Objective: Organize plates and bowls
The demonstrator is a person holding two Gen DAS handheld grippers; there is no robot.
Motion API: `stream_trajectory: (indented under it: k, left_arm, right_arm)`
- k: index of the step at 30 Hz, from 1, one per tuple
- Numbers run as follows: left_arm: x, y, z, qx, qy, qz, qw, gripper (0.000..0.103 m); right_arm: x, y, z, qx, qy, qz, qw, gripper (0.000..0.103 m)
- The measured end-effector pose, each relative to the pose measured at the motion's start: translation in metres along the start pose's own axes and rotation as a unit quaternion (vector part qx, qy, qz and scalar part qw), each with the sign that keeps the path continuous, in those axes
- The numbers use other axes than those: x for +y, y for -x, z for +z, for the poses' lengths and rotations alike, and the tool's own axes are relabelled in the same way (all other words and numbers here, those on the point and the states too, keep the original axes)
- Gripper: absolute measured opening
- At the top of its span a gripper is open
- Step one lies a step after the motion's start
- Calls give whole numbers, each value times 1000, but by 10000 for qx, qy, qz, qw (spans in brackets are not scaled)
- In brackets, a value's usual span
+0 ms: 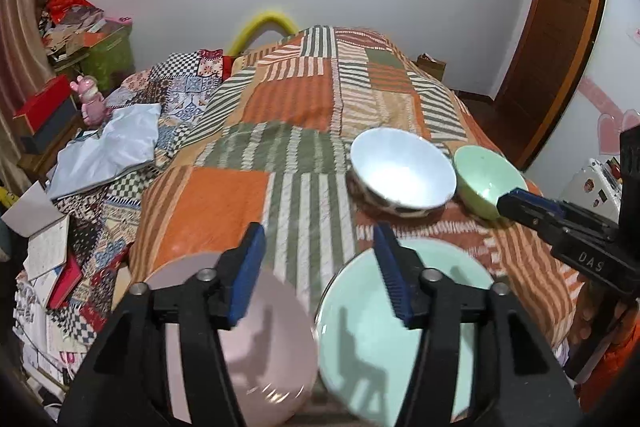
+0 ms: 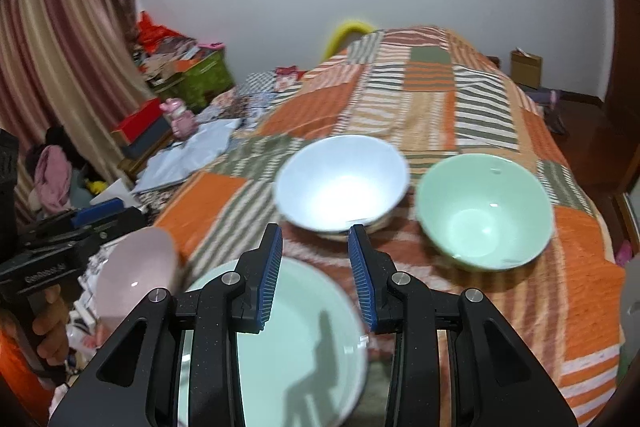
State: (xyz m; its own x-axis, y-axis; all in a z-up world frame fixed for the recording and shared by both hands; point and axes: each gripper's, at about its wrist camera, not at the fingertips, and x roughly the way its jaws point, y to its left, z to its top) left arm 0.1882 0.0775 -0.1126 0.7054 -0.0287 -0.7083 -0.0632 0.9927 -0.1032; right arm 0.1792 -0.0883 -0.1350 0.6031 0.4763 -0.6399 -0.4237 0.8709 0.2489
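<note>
Low in my left view, the left tool (image 1: 320, 275) hangs unclenched and empty over the gap between the pink plate (image 1: 276, 339) and mint plate (image 1: 368, 339) on the bed (image 1: 224, 199). My right tool (image 2: 316, 275), narrow but gripping nothing, sits nearer the white bowl (image 2: 340, 183), straight ahead, with the green bowl (image 2: 484, 211) at right.

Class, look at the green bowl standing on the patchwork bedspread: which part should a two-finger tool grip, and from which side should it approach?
Grip the thin rim of the green bowl, one finger inside and one outside, coming from above at the near edge. It stands upright with its mouth open and nothing in it. The white bowl sits close on its left, so the near or right rim probably leaves more room.
</note>
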Motion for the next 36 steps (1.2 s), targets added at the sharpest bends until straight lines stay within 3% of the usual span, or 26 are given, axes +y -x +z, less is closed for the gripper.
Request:
stream_trajectory:
  k: [10,18,23,29,34,36]
  left_arm:
    - [-16,-57,34,348,-65,13,9994,59]
    - [-24,-102,41,615,-270,45,9977,59]
    - [-25,-118,41,719,-356,22,9968,59]
    - [-27,-134,42,824,-405,-32,9958,59]
    - [-24,-152,41,1040,-378,41,9939,58]
    - [-22,-158,40,1141,-329,12,9929,54]
  right_arm:
    - [-33,-45,-1,448,-448,-29,9980,31]
    - [-39,-68,-2,643,-740,66,9952,32]
    - [-33,-81,0,784,-652,-69,9948,39]
    - [-30,-90,6,832,-450,-163,9954,38]
    - [-27,-94,9,898,-265,23,9956,34]
    - [-24,-96,11,945,-229,158,9951,34]
